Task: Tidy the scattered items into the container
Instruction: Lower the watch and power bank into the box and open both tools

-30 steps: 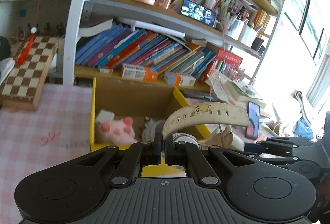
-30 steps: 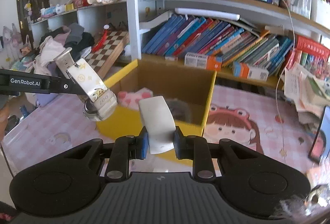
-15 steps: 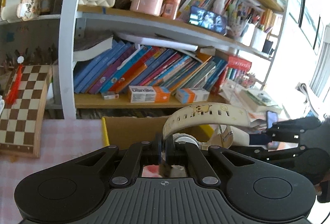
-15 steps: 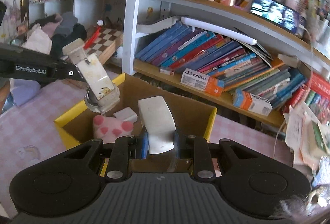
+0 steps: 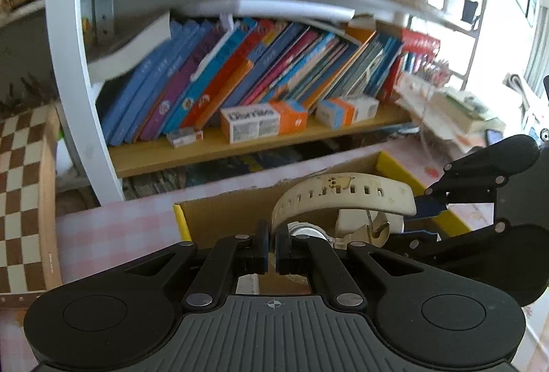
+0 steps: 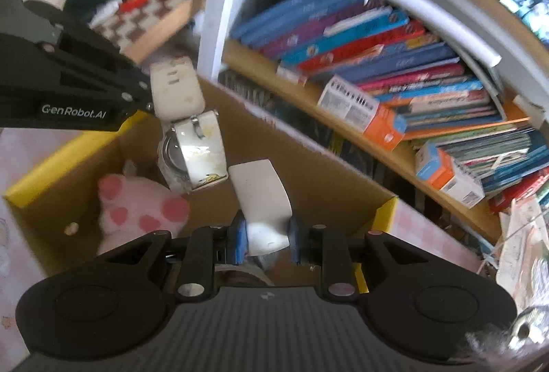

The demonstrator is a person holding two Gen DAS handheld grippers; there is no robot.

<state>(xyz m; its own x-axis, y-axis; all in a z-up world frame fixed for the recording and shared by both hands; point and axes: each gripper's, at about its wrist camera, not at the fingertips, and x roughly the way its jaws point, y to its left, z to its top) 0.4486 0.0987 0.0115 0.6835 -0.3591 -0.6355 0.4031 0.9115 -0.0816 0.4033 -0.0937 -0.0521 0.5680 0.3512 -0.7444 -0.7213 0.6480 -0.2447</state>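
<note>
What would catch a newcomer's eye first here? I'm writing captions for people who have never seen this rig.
Most striking is the cream watch dangling from the left gripper above the open cardboard box. Beside it, the right gripper clamps a white curved piece over the same box, where a pink paw plush already lies. Behind, a shelf of leaning colourful books fills the background.

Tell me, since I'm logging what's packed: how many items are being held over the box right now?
2: the left gripper pinches a cream watch by its strap; the right gripper holds a white block. Both hang above the cardboard box.
</note>
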